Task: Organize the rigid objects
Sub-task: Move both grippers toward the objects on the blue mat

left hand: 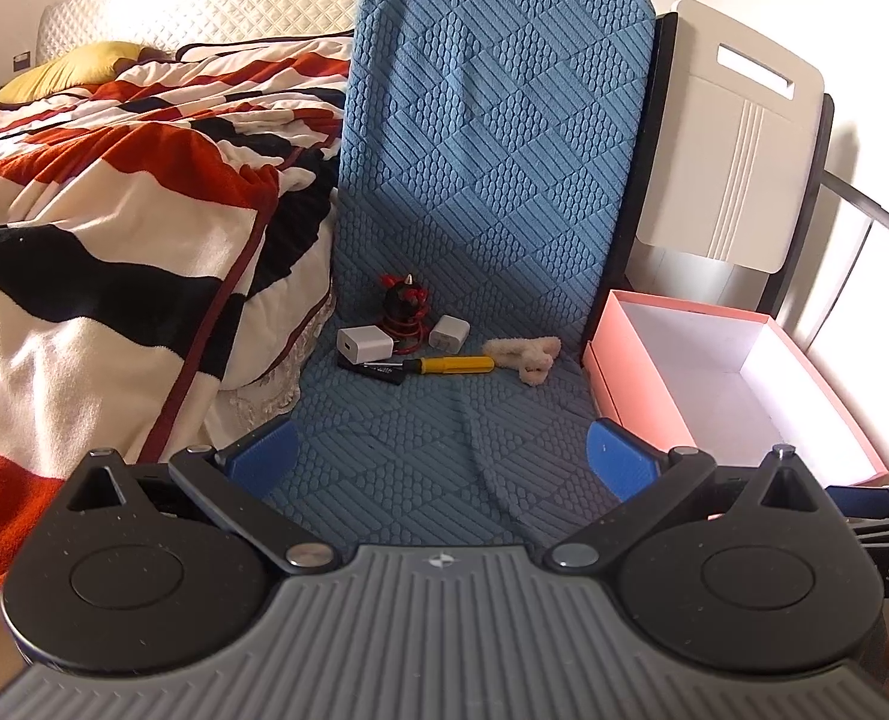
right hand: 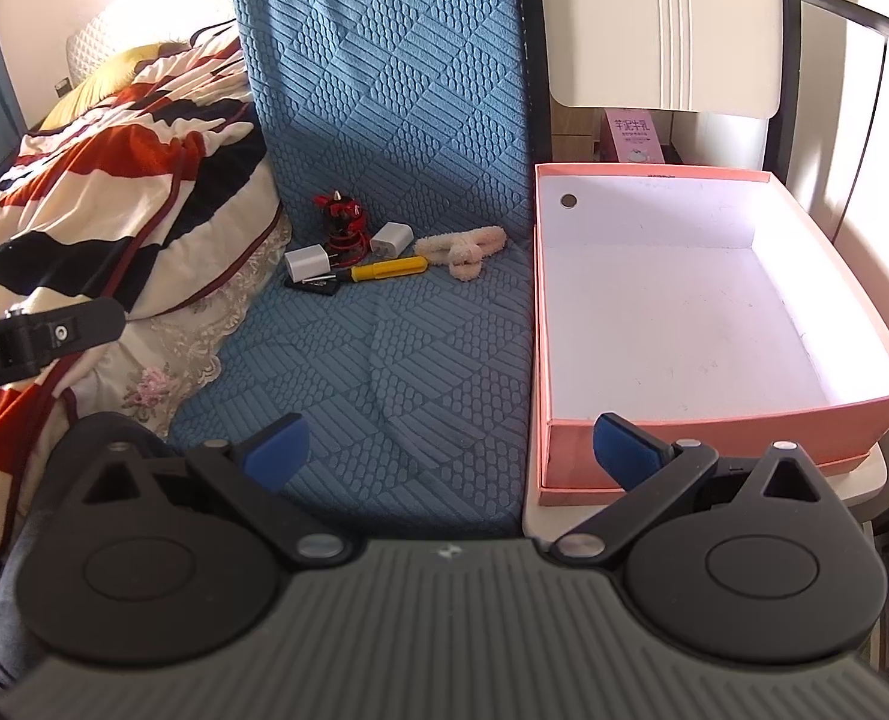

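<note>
A cluster lies at the back of a blue textured chair seat (left hand: 432, 438): a yellow screwdriver (left hand: 450, 365), two white chargers (left hand: 363, 342) (left hand: 449, 333), a black and red motor with red wire (left hand: 401, 306), a small black packet (left hand: 375, 371) and a fluffy cream hair clip (left hand: 525, 355). The same items show in the right wrist view: screwdriver (right hand: 387, 269), chargers (right hand: 305, 263) (right hand: 392, 238), motor (right hand: 342, 222), hair clip (right hand: 462, 249). My left gripper (left hand: 441, 459) is open and empty, well short of the cluster. My right gripper (right hand: 451, 450) is open and empty near the seat's front.
An open pink box with a white inside (right hand: 672, 420) stands on a white stool to the right of the seat, also in the left wrist view (left hand: 630, 396). A striped blanket (left hand: 114, 228) on a bed lies to the left. A white chair back (left hand: 738, 138) stands behind the box.
</note>
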`<state>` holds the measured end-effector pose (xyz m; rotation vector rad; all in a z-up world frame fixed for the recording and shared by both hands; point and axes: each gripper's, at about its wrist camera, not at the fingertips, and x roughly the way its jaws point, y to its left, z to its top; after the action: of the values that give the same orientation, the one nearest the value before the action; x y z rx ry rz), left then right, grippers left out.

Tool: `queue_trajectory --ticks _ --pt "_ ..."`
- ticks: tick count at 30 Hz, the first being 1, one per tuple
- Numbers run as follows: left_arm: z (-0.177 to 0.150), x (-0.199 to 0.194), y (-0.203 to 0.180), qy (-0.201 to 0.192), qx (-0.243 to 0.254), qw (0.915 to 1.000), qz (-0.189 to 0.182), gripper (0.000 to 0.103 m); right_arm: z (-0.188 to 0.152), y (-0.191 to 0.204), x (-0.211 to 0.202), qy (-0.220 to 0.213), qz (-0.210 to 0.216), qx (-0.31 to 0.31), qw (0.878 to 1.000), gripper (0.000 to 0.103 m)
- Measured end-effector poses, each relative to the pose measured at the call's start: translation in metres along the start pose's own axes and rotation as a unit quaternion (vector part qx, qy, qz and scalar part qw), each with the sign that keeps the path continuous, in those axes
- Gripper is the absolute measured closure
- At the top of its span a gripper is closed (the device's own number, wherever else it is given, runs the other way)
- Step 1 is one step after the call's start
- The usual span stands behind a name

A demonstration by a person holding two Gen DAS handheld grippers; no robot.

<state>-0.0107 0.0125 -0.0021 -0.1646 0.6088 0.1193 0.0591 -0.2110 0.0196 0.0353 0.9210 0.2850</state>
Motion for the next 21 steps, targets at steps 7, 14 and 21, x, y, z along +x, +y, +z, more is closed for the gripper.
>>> queue_trajectory --ticks 7,14,21 --pt "-0.003 0.016 -0.003 0.005 0.022 0.9997 -0.006 0.0 -0.001 -0.003 0.012 0.002 0.001 0.002 1.0 0.0" --pt "0.005 0.057 0.002 0.006 0.024 0.9995 -0.02 0.0 0.006 0.002 0.029 0.0 0.015 -0.01 1.0 0.0" --pt "0.012 0.109 0.005 0.026 0.019 0.9985 -0.044 0.0 0.017 0.003 0.055 -0.011 0.027 -0.013 0.999 0.0"
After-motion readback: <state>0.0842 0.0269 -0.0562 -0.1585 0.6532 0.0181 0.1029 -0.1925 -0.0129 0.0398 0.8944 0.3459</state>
